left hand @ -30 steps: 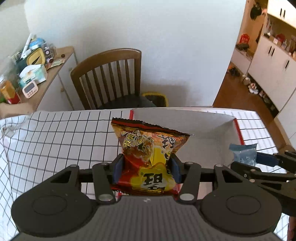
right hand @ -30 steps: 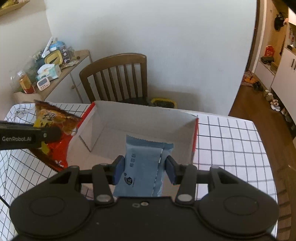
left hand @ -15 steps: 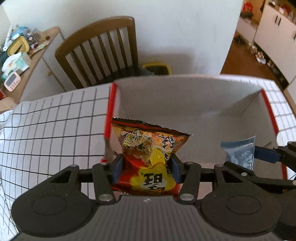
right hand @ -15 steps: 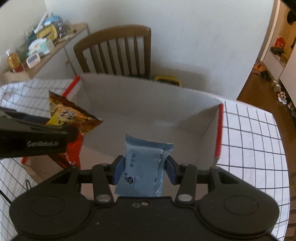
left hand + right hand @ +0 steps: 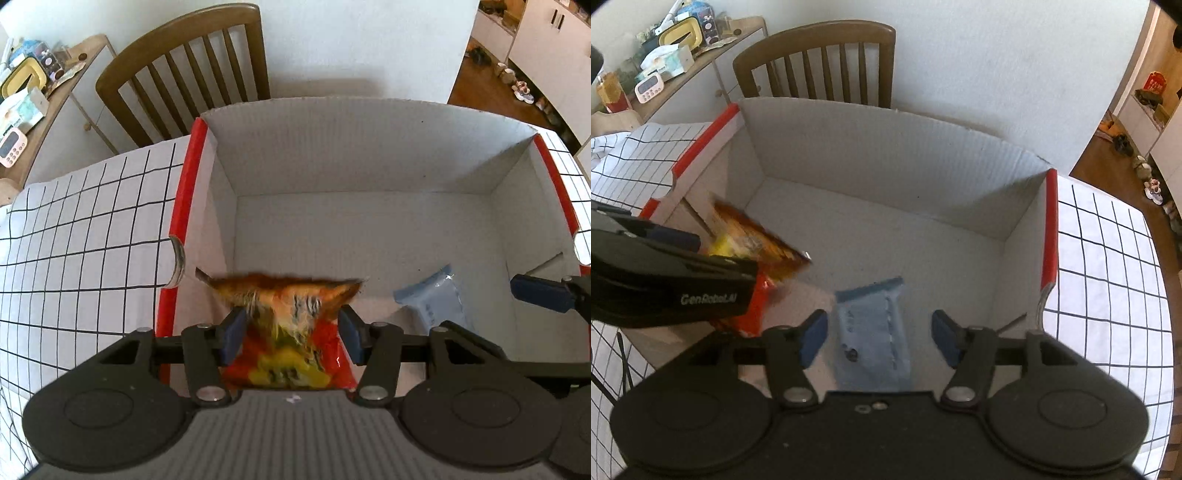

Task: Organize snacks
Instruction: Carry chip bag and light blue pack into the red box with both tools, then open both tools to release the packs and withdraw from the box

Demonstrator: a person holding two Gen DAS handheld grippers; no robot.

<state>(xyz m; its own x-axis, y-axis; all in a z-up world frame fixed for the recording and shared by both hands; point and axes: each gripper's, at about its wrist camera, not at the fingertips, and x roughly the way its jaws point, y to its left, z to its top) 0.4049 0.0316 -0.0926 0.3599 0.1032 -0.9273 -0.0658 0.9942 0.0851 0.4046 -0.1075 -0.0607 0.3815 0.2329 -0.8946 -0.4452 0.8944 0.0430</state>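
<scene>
Releasing both snacks inside the box (image 5: 960, 162): my right gripper (image 5: 879, 334) has just spread clear of the blue packet (image 5: 873, 332); my left gripper (image 5: 290, 334), just easing apart, seemingly lets the blurred red bag (image 5: 291, 332) slip.

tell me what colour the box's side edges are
Red, on the box's side edges, against white walls; clearest in the left wrist view.

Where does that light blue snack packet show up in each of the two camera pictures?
Left wrist view: the light blue snack packet lies low at the right, inside the white cardboard box with red edges.
Right wrist view: the packet sits bottom centre, loose between the right gripper pads.
Shared landmark: the brown wooden chair behind the box.
</scene>
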